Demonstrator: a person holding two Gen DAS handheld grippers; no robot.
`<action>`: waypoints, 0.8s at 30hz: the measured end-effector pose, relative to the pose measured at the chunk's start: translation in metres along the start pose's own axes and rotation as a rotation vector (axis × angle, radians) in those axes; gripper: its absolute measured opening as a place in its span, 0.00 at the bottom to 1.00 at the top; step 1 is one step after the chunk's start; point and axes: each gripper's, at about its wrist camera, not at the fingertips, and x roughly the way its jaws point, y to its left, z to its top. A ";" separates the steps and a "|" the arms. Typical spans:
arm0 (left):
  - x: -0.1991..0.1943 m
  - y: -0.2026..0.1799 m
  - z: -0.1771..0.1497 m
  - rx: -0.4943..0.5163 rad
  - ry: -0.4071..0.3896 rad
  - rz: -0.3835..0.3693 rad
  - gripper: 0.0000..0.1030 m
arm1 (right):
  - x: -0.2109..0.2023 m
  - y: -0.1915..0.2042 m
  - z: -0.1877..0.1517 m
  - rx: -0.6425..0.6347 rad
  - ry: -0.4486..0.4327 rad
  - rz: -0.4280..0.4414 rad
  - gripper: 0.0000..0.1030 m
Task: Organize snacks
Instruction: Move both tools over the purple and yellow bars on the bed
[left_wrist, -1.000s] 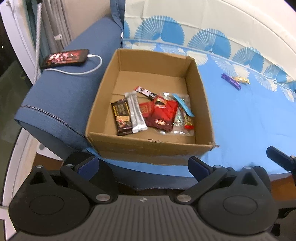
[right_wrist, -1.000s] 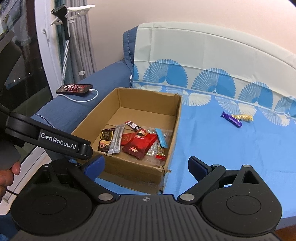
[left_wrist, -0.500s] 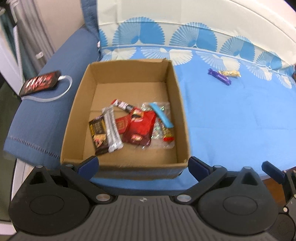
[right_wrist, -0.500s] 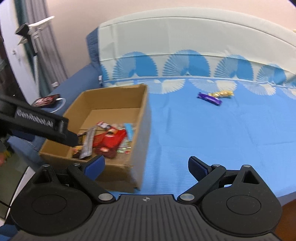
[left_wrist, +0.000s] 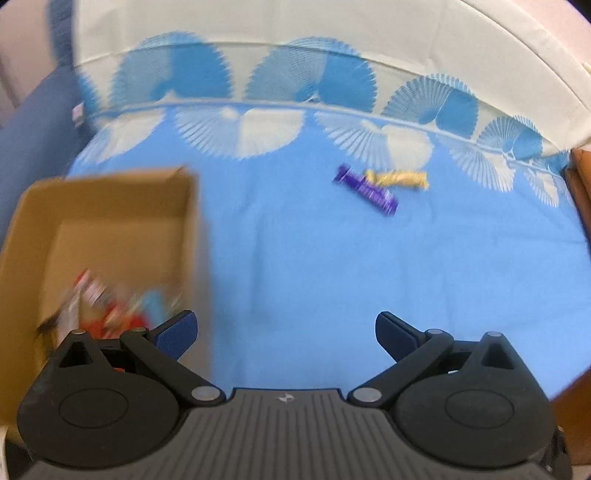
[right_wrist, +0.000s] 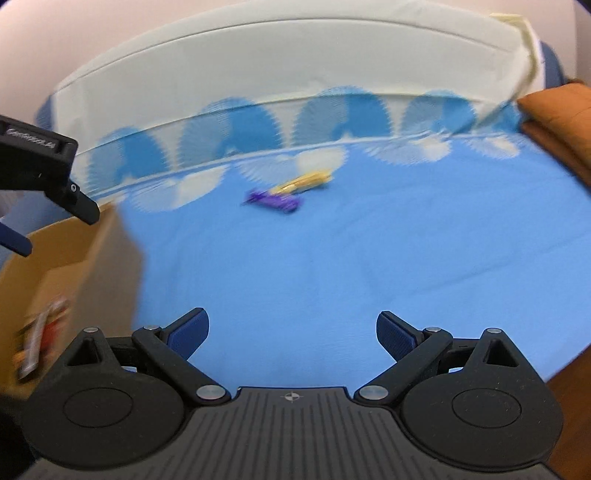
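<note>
A purple snack bar (left_wrist: 367, 190) and a gold-wrapped snack (left_wrist: 399, 179) lie touching on the blue sheet, far ahead; they also show in the right wrist view as the purple bar (right_wrist: 275, 200) and the gold snack (right_wrist: 304, 181). An open cardboard box (left_wrist: 192, 236) sits at the left with several blurred snack packets (left_wrist: 110, 306) inside; the box (right_wrist: 107, 251) shows in the right wrist view too. My left gripper (left_wrist: 285, 334) is open and empty. My right gripper (right_wrist: 291, 330) is open and empty. Both hover above the sheet, short of the snacks.
The blue sheet with a fan pattern (left_wrist: 314, 266) covers a sofa seat with a white-covered backrest (right_wrist: 295, 74). An orange cushion (right_wrist: 554, 107) lies at the right. The left gripper's body (right_wrist: 40, 162) shows at the left edge of the right wrist view.
Both grippers have swung right, away from the box and towards the two loose snacks. The box has slid to the left edge of both views. Both grippers stay open.
</note>
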 end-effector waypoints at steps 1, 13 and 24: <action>0.017 -0.013 0.014 0.007 -0.009 0.016 1.00 | 0.013 -0.011 0.008 -0.008 -0.021 -0.012 0.96; 0.252 -0.102 0.143 0.010 0.071 0.036 1.00 | 0.266 -0.052 0.136 -0.380 -0.105 0.054 0.96; 0.304 -0.077 0.146 0.054 0.214 0.053 1.00 | 0.381 -0.003 0.139 -0.758 -0.029 0.248 0.98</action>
